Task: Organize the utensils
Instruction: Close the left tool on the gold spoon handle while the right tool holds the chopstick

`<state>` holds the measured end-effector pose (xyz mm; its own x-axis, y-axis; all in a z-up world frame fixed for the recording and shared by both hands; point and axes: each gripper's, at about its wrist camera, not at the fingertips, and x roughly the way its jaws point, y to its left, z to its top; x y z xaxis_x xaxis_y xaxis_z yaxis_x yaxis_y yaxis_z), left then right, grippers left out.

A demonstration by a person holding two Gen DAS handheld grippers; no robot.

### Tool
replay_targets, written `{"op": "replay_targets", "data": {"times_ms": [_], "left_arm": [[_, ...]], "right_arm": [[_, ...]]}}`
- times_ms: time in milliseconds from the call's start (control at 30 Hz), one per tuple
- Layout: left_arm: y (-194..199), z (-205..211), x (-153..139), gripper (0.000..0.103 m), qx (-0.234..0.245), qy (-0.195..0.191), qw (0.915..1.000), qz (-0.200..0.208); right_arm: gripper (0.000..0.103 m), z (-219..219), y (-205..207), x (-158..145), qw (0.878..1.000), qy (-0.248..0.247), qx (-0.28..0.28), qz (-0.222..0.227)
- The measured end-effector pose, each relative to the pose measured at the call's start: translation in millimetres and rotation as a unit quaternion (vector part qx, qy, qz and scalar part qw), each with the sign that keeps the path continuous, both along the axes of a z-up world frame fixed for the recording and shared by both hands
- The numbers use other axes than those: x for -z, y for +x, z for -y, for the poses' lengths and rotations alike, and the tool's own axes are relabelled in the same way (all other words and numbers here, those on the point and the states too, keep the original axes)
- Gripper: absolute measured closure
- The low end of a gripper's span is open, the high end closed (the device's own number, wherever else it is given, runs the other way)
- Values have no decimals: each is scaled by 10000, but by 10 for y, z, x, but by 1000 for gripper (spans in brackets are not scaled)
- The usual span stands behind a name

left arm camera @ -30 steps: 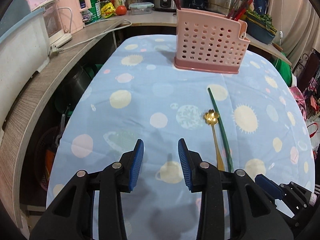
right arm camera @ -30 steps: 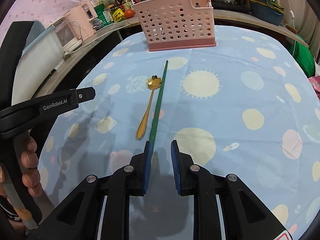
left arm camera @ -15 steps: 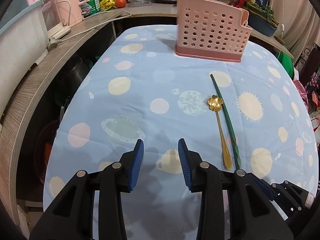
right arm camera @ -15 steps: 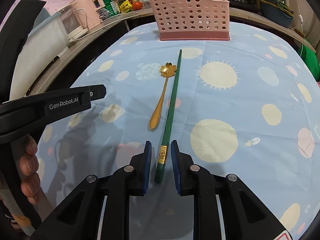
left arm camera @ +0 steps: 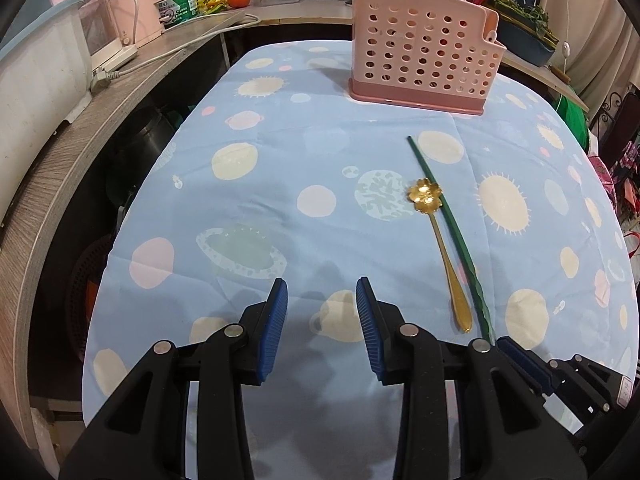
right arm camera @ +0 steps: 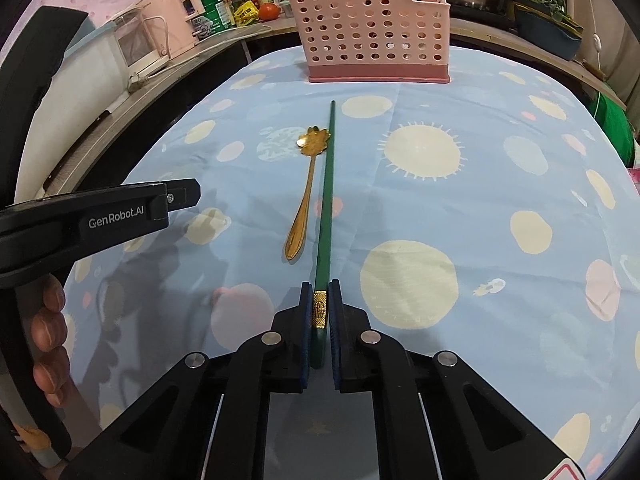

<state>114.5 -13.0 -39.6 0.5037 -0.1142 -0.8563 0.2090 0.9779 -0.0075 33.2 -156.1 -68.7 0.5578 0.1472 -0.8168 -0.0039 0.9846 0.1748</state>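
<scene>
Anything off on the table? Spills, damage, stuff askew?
No spills or damage visible. Only oddity: a lone green chopstick with no mate on the table, its tail clamped in the right hand-held gripper. The gold spoon lies beside it, short of the pink utensil basket.

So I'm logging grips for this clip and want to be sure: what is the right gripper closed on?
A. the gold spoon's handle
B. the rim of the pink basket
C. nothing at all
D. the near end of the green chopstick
D: in the right wrist view the right gripper pinches the green chopstick at its gold-banded near end, while the gold spoon lies free beside it.
</scene>
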Motion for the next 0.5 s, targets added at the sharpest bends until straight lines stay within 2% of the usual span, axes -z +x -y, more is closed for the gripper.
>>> {"op": "replay_targets", "data": {"times_ms": [400,500], "left_arm": [[-20,181,20,58,183,-29,9998,-86],[-43,256,26,49,249,-95,9996,-131]], "right_arm": [[96,438,28,-90,9981,64,589,162],[96,562,34,-86,9973,117,705,151]]}}
